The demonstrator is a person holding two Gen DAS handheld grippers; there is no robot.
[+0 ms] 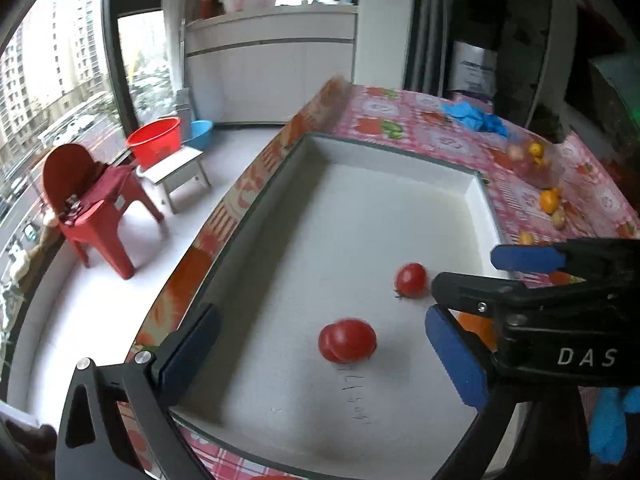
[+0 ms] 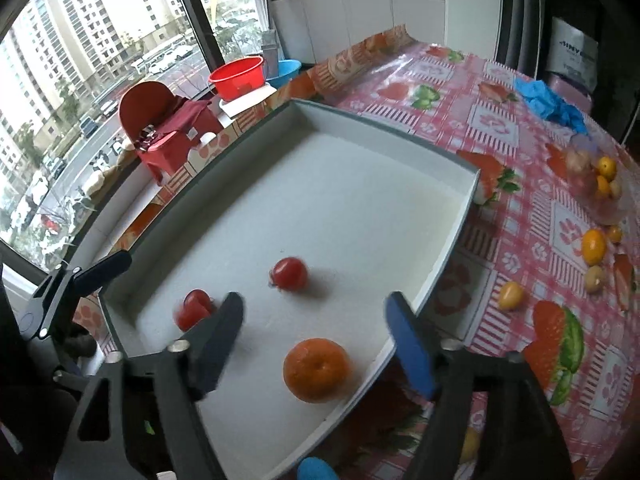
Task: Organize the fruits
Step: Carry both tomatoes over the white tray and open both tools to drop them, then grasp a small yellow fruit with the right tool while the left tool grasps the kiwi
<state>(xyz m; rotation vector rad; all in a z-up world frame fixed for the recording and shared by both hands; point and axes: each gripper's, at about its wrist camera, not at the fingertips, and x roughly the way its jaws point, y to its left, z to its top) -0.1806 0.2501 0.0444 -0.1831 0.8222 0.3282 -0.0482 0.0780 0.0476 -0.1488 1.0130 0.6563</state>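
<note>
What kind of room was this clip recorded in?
Probably a home dining or kitchen area in a high-rise flat: a table with a fruit-print tablecloth, white cabinets with a basin on top, and a large window overlooking apartment towers and a street.

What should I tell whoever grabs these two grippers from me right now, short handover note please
Left gripper: open, empty, over the white tray.
Right gripper: open, empty, hovering just above the orange at the tray's near edge.
In the tray: the orange, one tomato mid-tray, and a pair of touching tomatoes by the left gripper.
Still out on the tablecloth, right of the tray: several small yellow and orange fruits, some in a clear bag.
Left to do: bring those remaining fruits into the tray.
</note>
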